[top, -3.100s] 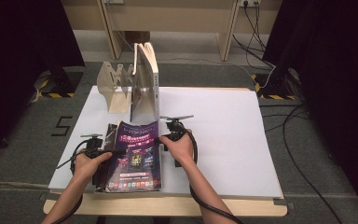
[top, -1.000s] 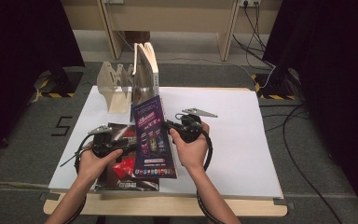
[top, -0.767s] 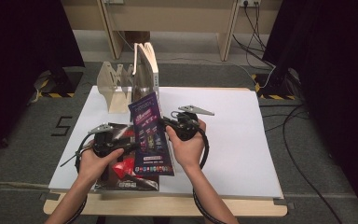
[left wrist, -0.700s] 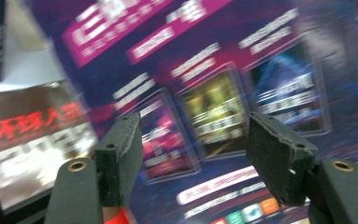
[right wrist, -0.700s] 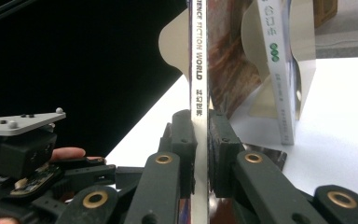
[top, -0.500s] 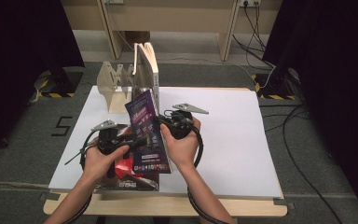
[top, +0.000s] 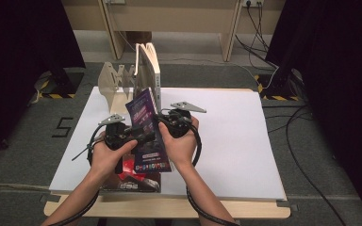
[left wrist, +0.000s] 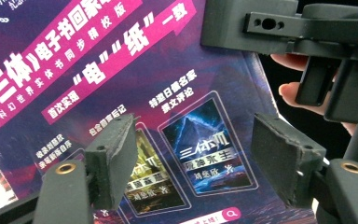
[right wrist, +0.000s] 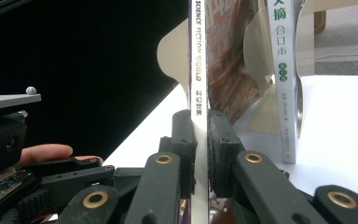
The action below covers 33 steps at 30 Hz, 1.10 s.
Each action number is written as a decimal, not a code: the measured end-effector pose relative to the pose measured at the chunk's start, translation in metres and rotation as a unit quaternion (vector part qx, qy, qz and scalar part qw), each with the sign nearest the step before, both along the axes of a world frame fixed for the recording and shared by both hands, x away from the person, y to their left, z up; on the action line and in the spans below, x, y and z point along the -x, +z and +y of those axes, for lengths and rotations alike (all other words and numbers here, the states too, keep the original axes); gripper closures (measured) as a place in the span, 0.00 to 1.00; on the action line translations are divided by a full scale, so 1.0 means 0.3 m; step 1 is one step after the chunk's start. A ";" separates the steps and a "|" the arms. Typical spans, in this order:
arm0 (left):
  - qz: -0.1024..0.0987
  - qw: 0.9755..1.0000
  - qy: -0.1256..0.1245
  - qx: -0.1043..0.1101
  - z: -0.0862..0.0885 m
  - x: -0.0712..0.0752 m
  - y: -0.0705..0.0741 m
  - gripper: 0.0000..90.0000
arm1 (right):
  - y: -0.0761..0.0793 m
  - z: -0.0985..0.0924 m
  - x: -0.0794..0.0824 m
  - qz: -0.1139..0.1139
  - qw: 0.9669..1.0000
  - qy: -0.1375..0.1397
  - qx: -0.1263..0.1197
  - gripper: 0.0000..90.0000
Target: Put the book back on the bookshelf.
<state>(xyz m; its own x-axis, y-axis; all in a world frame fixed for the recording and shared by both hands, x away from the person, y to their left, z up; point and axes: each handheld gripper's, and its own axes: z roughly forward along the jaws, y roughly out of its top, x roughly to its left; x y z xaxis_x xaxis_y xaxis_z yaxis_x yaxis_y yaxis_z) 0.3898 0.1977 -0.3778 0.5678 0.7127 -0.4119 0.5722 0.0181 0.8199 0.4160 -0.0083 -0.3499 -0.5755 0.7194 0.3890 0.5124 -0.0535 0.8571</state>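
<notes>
A purple magazine (top: 144,127) stands on edge above the white table (top: 226,136), tilted slightly. My right gripper (top: 162,121) is shut on its spine (right wrist: 198,56), the pads pressing from both sides (right wrist: 200,135). My left gripper (top: 140,138) faces the cover (left wrist: 98,70); its jaws have just been opening, and its pads (left wrist: 114,163) stand apart from the cover with nothing between them. A second magazine (top: 136,182) lies flat on the table under the hands. Just behind is a wooden rack (top: 115,84) holding an upright book (top: 150,70).
The book's white spine (right wrist: 282,70) and the rack's pale dividers (right wrist: 175,51) stand just past the held magazine. The table's right half is bare white board. Cables (top: 306,141) run over the floor at the right. A wooden bench (top: 169,14) is at the back.
The magazine has gone from lying flat to standing on edge and has shifted toward the rack. Both hands rose with it. The left gripper's jaws have widened.
</notes>
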 end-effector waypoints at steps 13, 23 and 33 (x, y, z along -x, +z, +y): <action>-0.013 1.000 -0.003 0.012 -0.038 -0.024 0.071 0.31 | 0.055 0.028 -0.018 -0.018 1.000 -0.002 0.001 0.93; -0.002 1.000 -0.006 0.016 -0.057 -0.032 0.066 0.31 | 0.067 0.040 -0.032 -0.023 1.000 -0.005 0.012 0.93; -0.004 1.000 -0.003 0.006 -0.062 -0.041 0.061 0.27 | 0.066 0.046 -0.031 -0.026 0.999 -0.003 0.021 0.93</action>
<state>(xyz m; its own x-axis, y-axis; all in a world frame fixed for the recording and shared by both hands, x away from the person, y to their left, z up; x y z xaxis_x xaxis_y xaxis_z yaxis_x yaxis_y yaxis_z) 0.4020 0.1792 -0.3596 0.5761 0.7036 -0.4160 0.5653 0.0246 0.8245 0.4252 0.0055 -0.3300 -0.5900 0.7378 0.3280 0.4671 -0.0195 0.8840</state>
